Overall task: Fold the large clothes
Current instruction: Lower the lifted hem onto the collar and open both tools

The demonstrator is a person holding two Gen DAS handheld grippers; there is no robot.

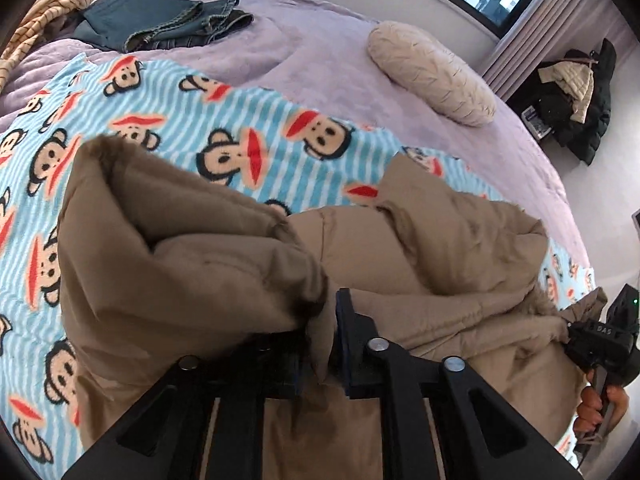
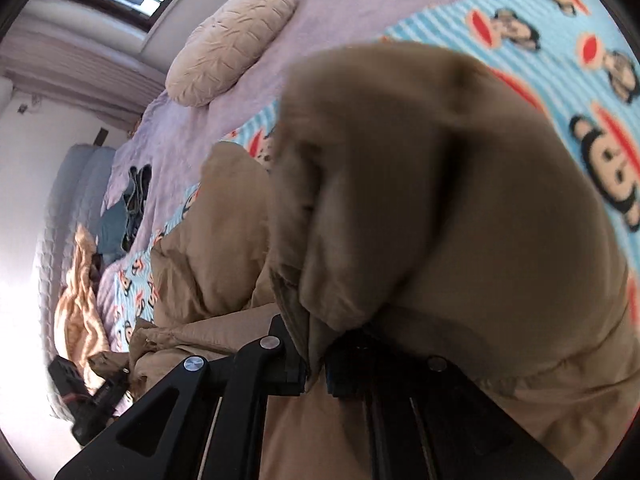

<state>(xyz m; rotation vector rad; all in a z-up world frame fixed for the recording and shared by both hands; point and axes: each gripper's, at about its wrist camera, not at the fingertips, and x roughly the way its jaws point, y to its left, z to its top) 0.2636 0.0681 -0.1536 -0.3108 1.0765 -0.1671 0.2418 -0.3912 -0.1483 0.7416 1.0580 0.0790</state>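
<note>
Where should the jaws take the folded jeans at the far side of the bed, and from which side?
Grip the jeans at the stacked leg hems, which jut out toward the pillow, and come in from that side. There the layers end in a free, raised edge over the purple bedspread, while the opposite end runs in under the striped garment.

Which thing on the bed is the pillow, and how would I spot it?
Start at the big bed with the purple cover. Go past the blue monkey blanket toward the window side, and the pillow lies alone on the bare purple. It is the only puffy, cream-colored oval with crinkly lines; the jeans are flat and dark blue, and the brown coat is held in both grippers.
</note>
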